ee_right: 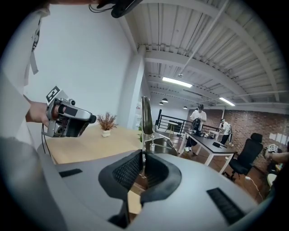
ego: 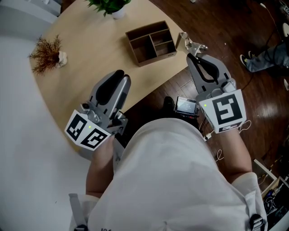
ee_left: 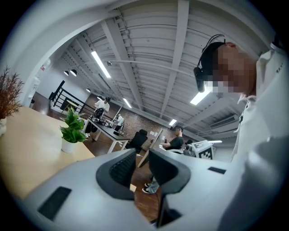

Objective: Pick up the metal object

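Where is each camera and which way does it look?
Head view: on the person's head, facing down at the table, left hand-held gripper, right hand-held gripper and white top.
Left gripper view: on the left hand-held gripper, tilted up toward the ceiling; empty jaws, sleeve.
Right gripper view: on the right hand-held gripper, facing across the table; jaws shut on the metal object.
Shared: head and right gripper views show the dried plant.

We see the leafy green potted plant [ego: 110, 6] cut by the head view's top edge; the right tongs [ee_right: 143, 164] hide the base of the shiny metal object [ee_right: 146, 115].
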Demonstrator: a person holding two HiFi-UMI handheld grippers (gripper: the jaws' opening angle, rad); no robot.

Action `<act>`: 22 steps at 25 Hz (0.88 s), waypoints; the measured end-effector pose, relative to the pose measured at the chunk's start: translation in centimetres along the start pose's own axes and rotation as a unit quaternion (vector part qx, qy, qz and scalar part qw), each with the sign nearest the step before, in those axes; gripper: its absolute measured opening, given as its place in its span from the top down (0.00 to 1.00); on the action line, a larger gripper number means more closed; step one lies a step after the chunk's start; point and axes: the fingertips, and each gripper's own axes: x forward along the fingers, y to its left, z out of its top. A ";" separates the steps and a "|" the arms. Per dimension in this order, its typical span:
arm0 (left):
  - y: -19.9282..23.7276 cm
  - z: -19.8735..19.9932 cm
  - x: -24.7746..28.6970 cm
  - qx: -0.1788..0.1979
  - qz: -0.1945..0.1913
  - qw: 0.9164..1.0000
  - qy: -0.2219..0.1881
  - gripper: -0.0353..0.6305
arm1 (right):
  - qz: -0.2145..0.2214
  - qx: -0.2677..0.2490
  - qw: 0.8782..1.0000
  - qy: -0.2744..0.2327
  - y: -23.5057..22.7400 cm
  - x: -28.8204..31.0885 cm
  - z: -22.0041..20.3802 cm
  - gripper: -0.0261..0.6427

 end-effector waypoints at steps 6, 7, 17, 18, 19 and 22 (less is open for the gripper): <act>-0.4 -0.6 -0.5 -0.004 0.002 1.000 0.002 0.84 | 0.002 0.018 1.000 0.008 0.3 -0.6 -1.0 0.96; -0.4 -0.8 -0.6 -0.005 0.003 1.000 0.003 0.84 | 0.001 0.020 1.000 0.009 0.4 -0.8 -1.2 0.95; -1.1 -2.1 -0.8 -0.014 0.003 1.000 0.013 0.84 | -0.005 0.033 0.999 0.019 0.5 -1.8 -2.7 0.96; -1.1 -2.1 -0.8 -0.014 0.003 1.000 0.013 0.84 | -0.006 0.034 0.999 0.020 0.5 -1.9 -2.9 0.96; -1.1 -2.2 -0.8 -0.013 0.004 1.000 0.013 0.84 | -0.007 0.035 0.999 0.022 0.5 -2.0 -3.1 0.96; -1.2 -2.5 -0.9 -0.013 0.006 1.000 0.016 0.84 | -0.008 0.039 0.999 0.025 0.6 -2.2 -3.5 0.96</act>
